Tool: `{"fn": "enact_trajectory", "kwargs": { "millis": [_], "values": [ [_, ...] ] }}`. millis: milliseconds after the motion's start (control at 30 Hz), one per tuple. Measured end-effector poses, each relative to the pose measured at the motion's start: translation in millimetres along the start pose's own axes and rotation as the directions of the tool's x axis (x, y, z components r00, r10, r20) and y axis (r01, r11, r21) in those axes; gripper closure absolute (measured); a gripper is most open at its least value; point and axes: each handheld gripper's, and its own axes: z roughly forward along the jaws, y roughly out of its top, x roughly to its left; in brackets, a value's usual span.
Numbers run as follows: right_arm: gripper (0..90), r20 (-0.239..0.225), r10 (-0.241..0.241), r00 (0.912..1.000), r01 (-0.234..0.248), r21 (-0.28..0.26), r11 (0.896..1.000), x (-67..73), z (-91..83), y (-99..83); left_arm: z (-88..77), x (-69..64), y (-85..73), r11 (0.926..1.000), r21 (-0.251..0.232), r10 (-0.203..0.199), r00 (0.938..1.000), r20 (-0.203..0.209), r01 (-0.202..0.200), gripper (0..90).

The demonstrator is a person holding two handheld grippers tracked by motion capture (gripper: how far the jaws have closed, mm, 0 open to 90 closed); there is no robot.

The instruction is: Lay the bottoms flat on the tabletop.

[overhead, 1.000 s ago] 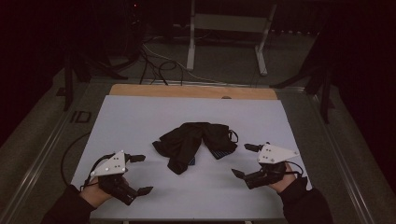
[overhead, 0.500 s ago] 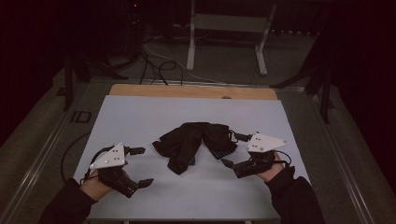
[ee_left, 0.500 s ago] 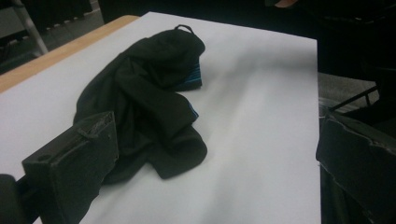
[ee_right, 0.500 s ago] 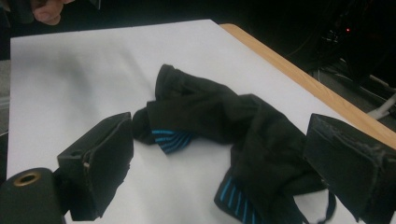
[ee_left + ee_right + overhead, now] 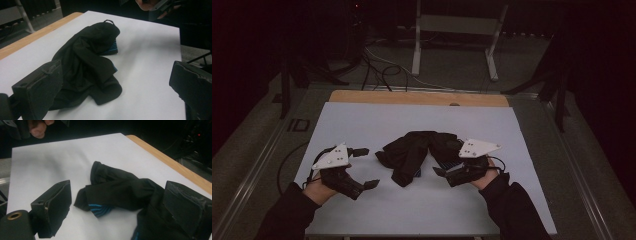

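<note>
Both grippers, left (image 5: 363,167) and right (image 5: 447,161), gaped wide; the cloth (image 5: 414,152) (black, blue-striped) lay just ahead of their jaws.

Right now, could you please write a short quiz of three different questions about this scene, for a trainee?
1. True or false: the crumpled black cloth garment lies on the white table sheet.
2. Which gripper is nearer to the garment: A) left gripper or B) right gripper?
3. Fill in: the stripes on the garment's edge are ____.

Key: 1 true; 2 B, its open jaws reach the cloth, the left one stands apart, also open; 3 blue.
</note>
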Motion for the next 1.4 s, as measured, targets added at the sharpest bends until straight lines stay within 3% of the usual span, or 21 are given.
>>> {"fn": "enact_trajectory", "kwargs": {
  "millis": [233,467,667,733,900,1033,1133,1267,1400],
  "values": [
    [8.8,-0.033,0.030,0.9990,-0.030,0.010,1.000,3.5,21.5,-5.8,10.9,8.9,-2.2,0.9997,0.010,-0.020,0.9997,-0.011,0.020,0.0],
    [8.8,-0.058,0.051,0.9970,-0.048,0.058,0.997,9.2,42.4,-17.7,25.3,19.6,-7.1,0.9986,0.026,-0.045,0.9985,-0.030,0.045,0.0],
    [14.1,-0.069,0.066,0.9954,-0.061,0.074,0.995,14.3,55.1,-28.0,34.8,29.2,-15.1,0.9984,0.025,-0.050,0.9974,-0.052,0.051,0.0],
    [16.3,-0.068,0.075,0.9949,-0.068,0.101,0.993,17.4,63.1,-33.3,41.0,37.2,-21.9,0.9971,0.044,-0.058,0.9939,-0.093,0.062,0.0],
    [23.2,-0.046,0.084,0.9954,-0.077,0.143,0.987,21.1,73.6,-42.9,51.1,47.3,-30.3,0.9874,0.101,-0.113,0.9891,-0.095,0.122,0.0],
    [27.4,-0.030,0.077,0.9966,-0.071,0.173,0.982,24.1,81.3,-49.7,60.4,53.3,-38.4,0.9849,0.136,-0.089,0.9879,-0.127,0.106,0.0],
    [30.9,-0.017,0.061,0.9980,-0.056,0.194,0.979,26.0,86.4,-53.7,66.0,58.8,-43.7,0.9768,0.183,-0.084,0.9854,-0.148,0.111,0.2],
    [34.9,0.015,0.046,0.9988,-0.049,0.234,0.971,28.6,93.9,-58.3,71.0,65.2,-48.8,0.9651,0.230,-0.090,0.9837,-0.156,0.124,6.2],
    [41.9,0.034,0.043,0.9985,-0.050,0.270,0.961,30.9,100.6,-62.3,74.2,71.7,-53.1,0.9549,0.262,-0.096,0.9808,-0.169,0.139,17.9]
  ]
}}
